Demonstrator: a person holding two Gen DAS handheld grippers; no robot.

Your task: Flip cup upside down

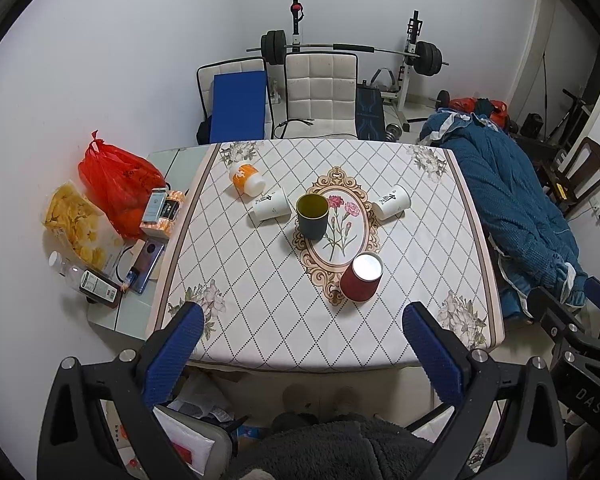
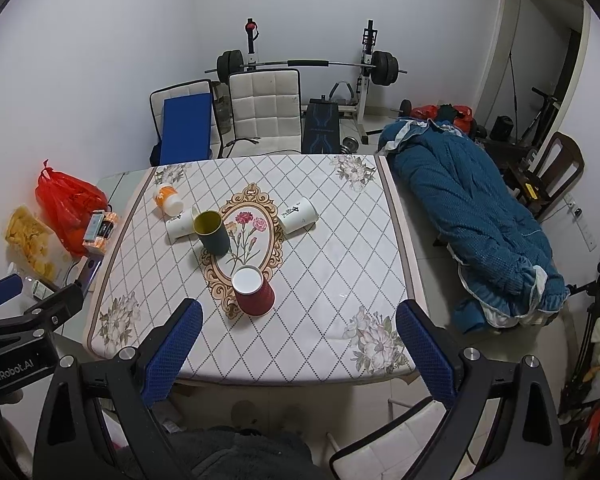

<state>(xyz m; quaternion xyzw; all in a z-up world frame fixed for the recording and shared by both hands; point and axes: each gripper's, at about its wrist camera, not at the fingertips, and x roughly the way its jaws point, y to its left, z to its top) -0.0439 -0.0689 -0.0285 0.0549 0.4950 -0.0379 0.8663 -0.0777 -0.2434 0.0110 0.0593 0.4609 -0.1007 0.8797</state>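
Red paper cup (image 1: 361, 277) already stands inverted; we hold both grippers, left gripper (image 1: 304, 320) and right gripper (image 2: 299, 318), spread wide and empty, so we judge the upright dark green cup (image 1: 312, 216) next, needing a side grasp.

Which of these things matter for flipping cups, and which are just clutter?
For the job:
- dark cup, upright, mouth up
- red cup, already bottom up
- two white cups and orange cup, on their sides
- left gripper and right gripper, both open, empty

Lying about:
- red bag
- snack bag
- phone
- blue quilt
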